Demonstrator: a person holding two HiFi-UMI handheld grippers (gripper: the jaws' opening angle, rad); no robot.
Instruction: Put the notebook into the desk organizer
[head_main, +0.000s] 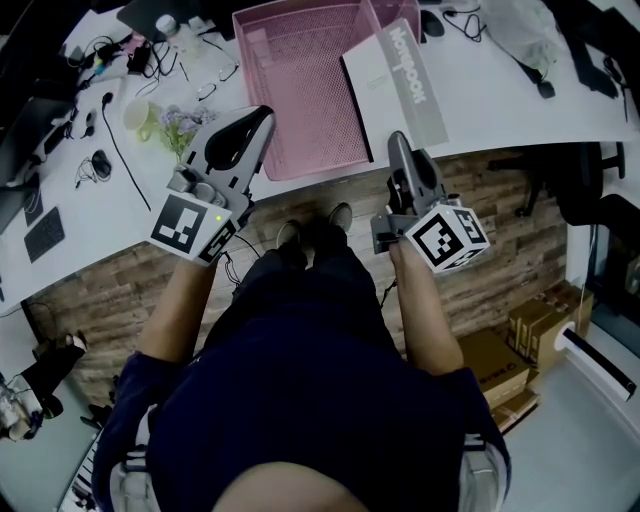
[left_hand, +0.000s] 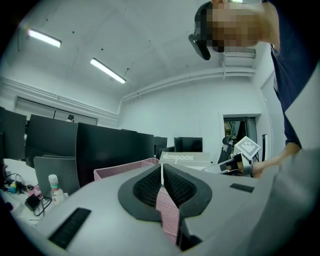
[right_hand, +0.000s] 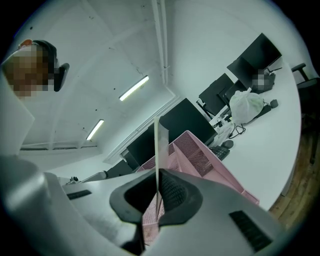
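Note:
A pink mesh desk organizer (head_main: 300, 80) stands on the white desk (head_main: 520, 110). A white and grey notebook (head_main: 395, 85) leans over its right side, spine lettering up. My right gripper (head_main: 397, 138) is shut on the notebook's near edge; in the right gripper view the thin notebook (right_hand: 161, 145) stands edge-on between the pads of the gripper (right_hand: 157, 192), with the organizer (right_hand: 200, 160) behind. My left gripper (head_main: 265, 115) is shut on the organizer's front wall; pink mesh (left_hand: 167, 215) is pinched in the gripper (left_hand: 161, 187). The notebook (left_hand: 182, 157) shows beyond.
Glasses (head_main: 215, 85), a cup with flowers (head_main: 150, 118), a mouse (head_main: 100, 162) and cables lie left of the organizer. A water bottle (left_hand: 54, 187) stands by dark monitors. A white plastic bag (head_main: 525, 30) sits at the back right. Cardboard boxes (head_main: 510, 360) are on the floor.

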